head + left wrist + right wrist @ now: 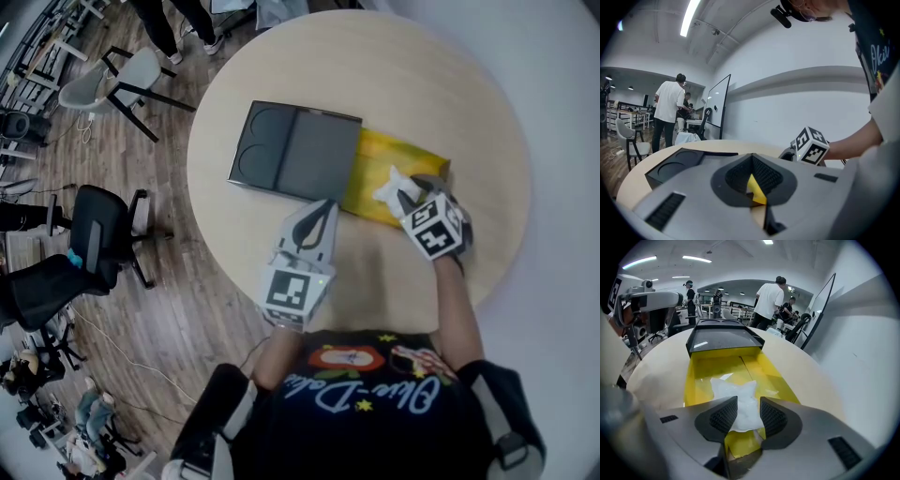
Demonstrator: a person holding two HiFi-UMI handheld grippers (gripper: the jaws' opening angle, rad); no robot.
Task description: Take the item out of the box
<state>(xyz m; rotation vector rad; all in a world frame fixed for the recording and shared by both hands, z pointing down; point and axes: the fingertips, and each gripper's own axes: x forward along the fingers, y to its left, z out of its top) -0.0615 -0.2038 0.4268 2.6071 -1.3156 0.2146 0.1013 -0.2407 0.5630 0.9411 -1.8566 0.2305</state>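
I hold the right gripper (405, 194) over the open end of the yellow box (412, 159), jaws apart. The white crumpled item (736, 390) sits between them, lying inside the box. I cannot tell whether the pads touch it. The box lies across the middle of the round table (394, 75). Its dark lid (300, 150) covers the part toward the left edge, and the yellow inside is bare toward the right edge. My left gripper (322, 208) points at the box's near side where lid meets yellow — jaws together at the tips, a sliver of yellow showing in the gap behind them.
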